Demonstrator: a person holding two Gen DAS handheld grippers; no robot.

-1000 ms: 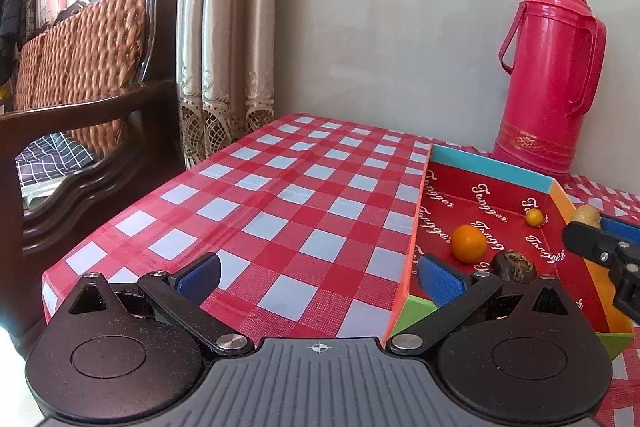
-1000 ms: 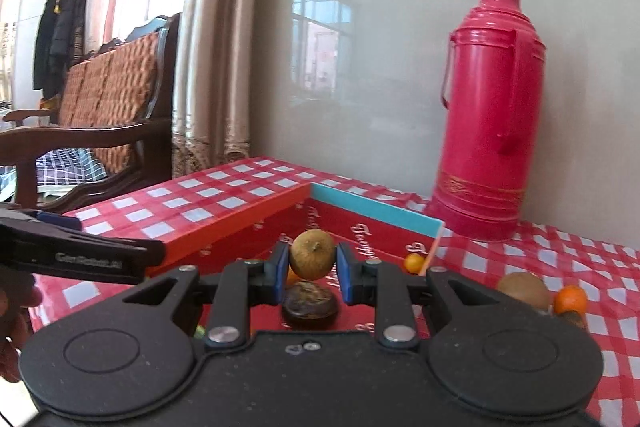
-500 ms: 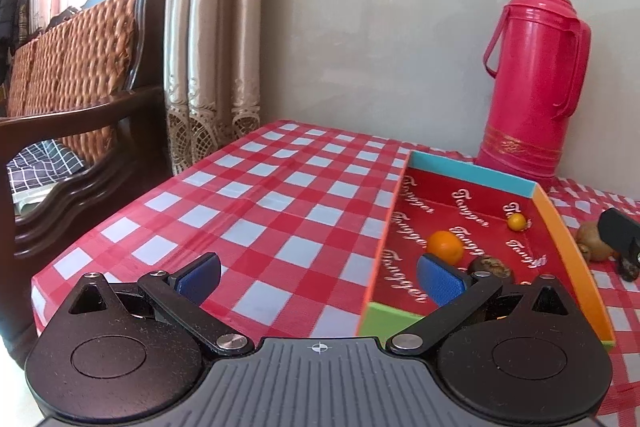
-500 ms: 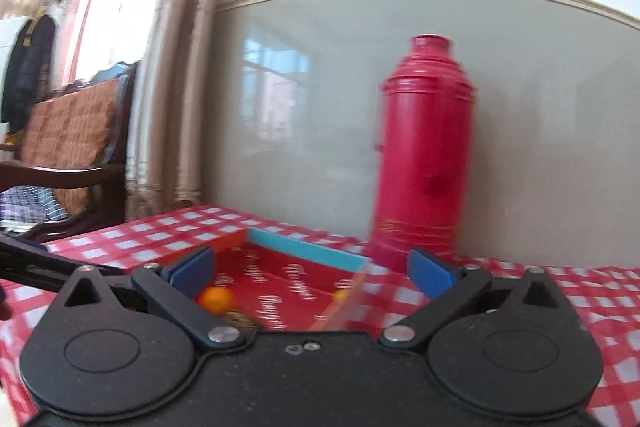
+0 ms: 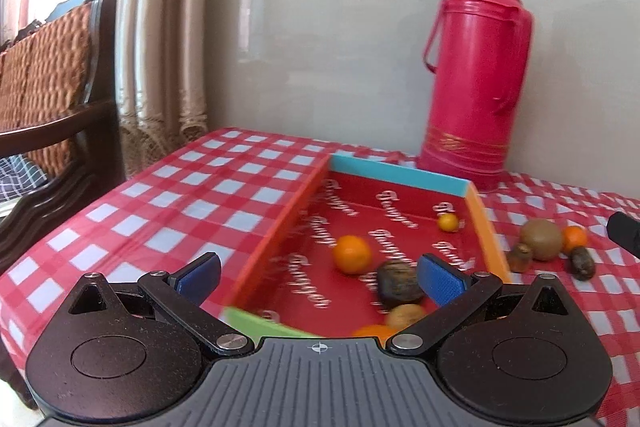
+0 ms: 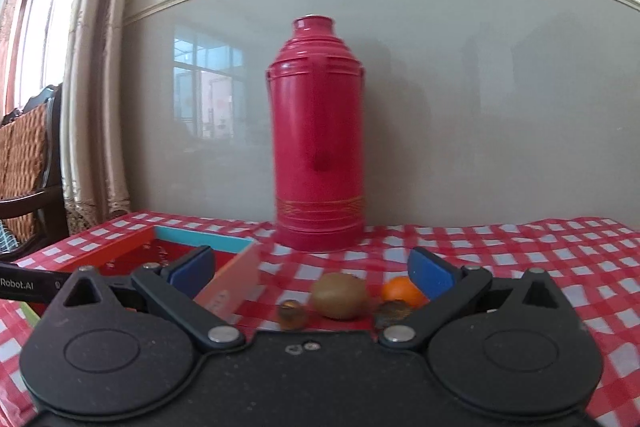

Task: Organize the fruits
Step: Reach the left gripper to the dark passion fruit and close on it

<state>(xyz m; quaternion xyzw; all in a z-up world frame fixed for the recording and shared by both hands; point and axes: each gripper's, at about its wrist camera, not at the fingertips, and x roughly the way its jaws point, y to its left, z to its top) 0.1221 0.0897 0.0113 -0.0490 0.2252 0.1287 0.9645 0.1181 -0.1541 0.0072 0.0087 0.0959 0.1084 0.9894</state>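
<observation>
A shallow red box with orange walls lies on the checked tablecloth. In it are an orange, a small yellow fruit, a dark brown fruit, a tan fruit and part of another orange. My left gripper is open and empty over the box's near end. My right gripper is open and empty, just behind a kiwi, an orange and two small brown fruits on the cloth right of the box. These loose fruits also show in the left wrist view.
A tall pink thermos stands at the back against the wall, also in the left wrist view. A wooden wicker-backed chair and curtains are left of the table. The table's left edge is near.
My right gripper opened and let go of the tan fruit, which now lies in the box, then swung right toward the loose fruits. My left gripper shifted right over the box.
</observation>
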